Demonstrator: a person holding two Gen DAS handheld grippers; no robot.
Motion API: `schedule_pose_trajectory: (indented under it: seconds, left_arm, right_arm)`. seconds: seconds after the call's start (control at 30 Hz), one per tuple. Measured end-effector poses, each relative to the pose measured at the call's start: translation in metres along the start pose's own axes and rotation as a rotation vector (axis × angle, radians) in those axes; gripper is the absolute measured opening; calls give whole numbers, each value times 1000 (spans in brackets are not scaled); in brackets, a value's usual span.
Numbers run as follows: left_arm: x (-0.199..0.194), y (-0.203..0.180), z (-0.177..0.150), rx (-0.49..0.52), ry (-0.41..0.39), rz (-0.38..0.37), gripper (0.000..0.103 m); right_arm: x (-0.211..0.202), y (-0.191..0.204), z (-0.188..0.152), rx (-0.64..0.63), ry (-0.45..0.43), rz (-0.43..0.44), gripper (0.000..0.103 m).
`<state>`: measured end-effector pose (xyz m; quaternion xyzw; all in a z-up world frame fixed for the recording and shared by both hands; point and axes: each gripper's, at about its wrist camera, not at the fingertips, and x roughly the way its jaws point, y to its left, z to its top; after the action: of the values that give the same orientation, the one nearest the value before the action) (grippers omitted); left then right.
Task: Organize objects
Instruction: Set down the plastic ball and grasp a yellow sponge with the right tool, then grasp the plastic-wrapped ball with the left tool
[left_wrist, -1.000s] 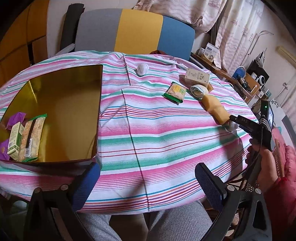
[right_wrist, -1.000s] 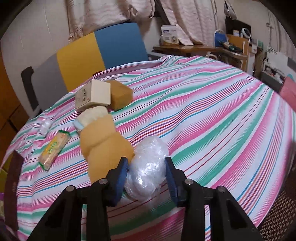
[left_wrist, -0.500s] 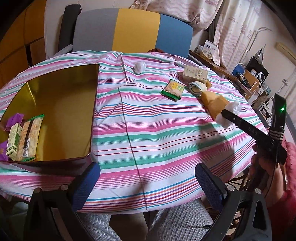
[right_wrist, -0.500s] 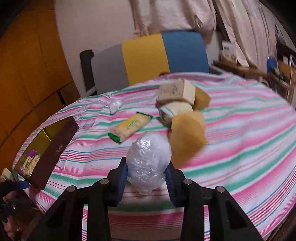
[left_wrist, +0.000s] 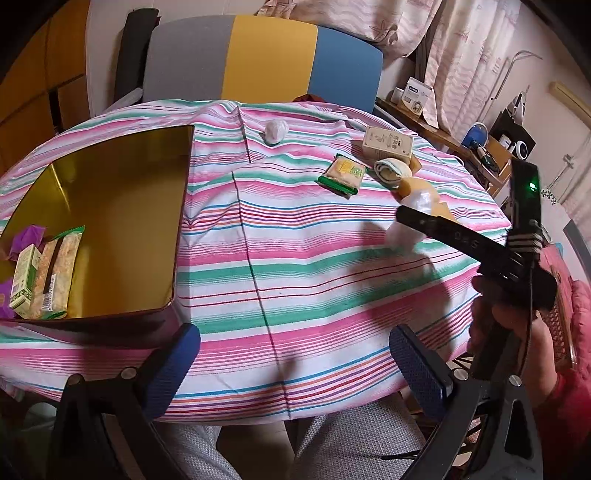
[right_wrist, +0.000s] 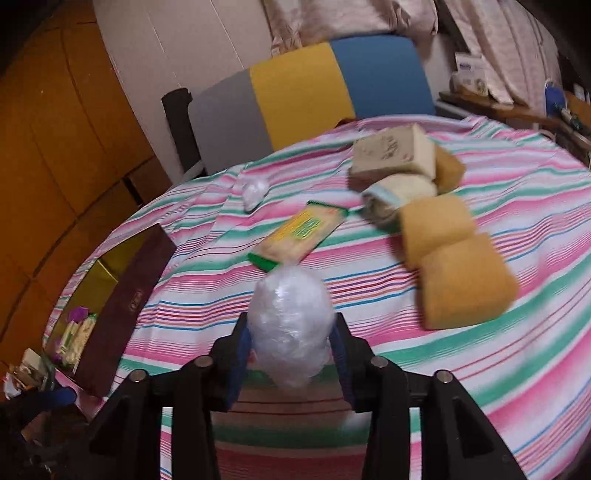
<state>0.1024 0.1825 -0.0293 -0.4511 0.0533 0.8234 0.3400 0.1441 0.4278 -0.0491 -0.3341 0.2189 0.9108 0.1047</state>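
From the left wrist we see our left gripper (left_wrist: 295, 363) low at the near edge of the table (left_wrist: 306, 258), its blue pads spread wide with nothing between them. The gold box (left_wrist: 122, 206) lies open on the left of the cloth, with a green carton (left_wrist: 24, 280) and a cracker pack (left_wrist: 55, 275) lying lengthwise in its near corner, long axes running away from us, beside purple wrappers. Across the cloth sit a small white bundle (left_wrist: 276, 131), a second cracker pack (left_wrist: 342, 174), a tan carton (left_wrist: 388, 144), a cloth roll (left_wrist: 392, 171) and yellow sponges (left_wrist: 417, 188). Our right gripper (left_wrist: 406, 221) reaches in from the right, carrying a plastic-wrapped ball (left_wrist: 410, 218) above the cloth. From the right wrist, the ball (right_wrist: 290, 325) sits between the pads of the right gripper (right_wrist: 290, 354), egg-shaped, its long axis pointing forward along the fingers; the jaws are easing apart, yet the pads press its sides. Ahead the cracker pack (right_wrist: 301, 234) lies on a diagonal, pointing to the far right. The sponges (right_wrist: 458, 266) lie to the right, the box (right_wrist: 125, 295) well off to the left.
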Motion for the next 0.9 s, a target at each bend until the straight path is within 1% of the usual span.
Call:
schedule_pose_trajectory:
  seconds: [0.03,0.07,0.1,0.13,0.17,0.2,0.23,0.3,0.33,0.4,0.5,0.57,0.6,0.67,0.7,0.8,0.9]
  left_arm:
    - [-1,1,0,-3,-2,2,103]
    - [-1,2,1,-6,-2,2,103]
    - [-1,3,1,-10,-3,2,103]
    - [0,4,2,-13,-3,3,103]
    - [0,4,2,-16,-4,4,103]
    - [1,4,2,-18,-3,3,103]
    - [3,3,3,-17,-2,2,103]
    - [7,0,4,-8,2,2,103]
    - [9,-2,5,-3,5,2,103]
    - [12,-7,8,6,7,-3,103]
    - [15,-13,13,20,7,0,103]
    - [17,-17,16,26,1,2,103]
    - [19,-19,19,28,0,5,103]
    - [24,-22,23,32,5,4,103]
    - [26,-24,25,33,7,6,103]
    - [36,-30,32,39,15,7,103]
    - [45,-38,39,43,17,2,103]
  right_arm:
    - [0,-1,1,9,-8,4,53]
    - [-4,-4,3,16,-36,4,55]
    - [-9,-8,5,20,-66,-11,65]
    - [-17,-15,9,25,-107,-56,78]
    - [-22,-20,10,27,-130,-89,82]
    - [-30,-29,14,26,-168,-151,84]
    - [-34,-37,17,24,-185,-201,84]
    - [-35,-50,22,14,-186,-281,84]
    - [-31,-58,24,-1,-166,-327,84]
    - [-20,-66,27,-33,-117,-360,84]
    - [2,-75,25,-81,-22,-373,84]
    - [13,-75,20,-107,14,-357,84]
    - [18,-73,17,-124,22,-371,84]
    - [24,-70,12,-168,21,-392,82]
    - [25,-69,9,-182,11,-390,71]
    - [22,-72,10,-179,-20,-388,70]
    - [16,-83,10,-126,-57,-359,69]
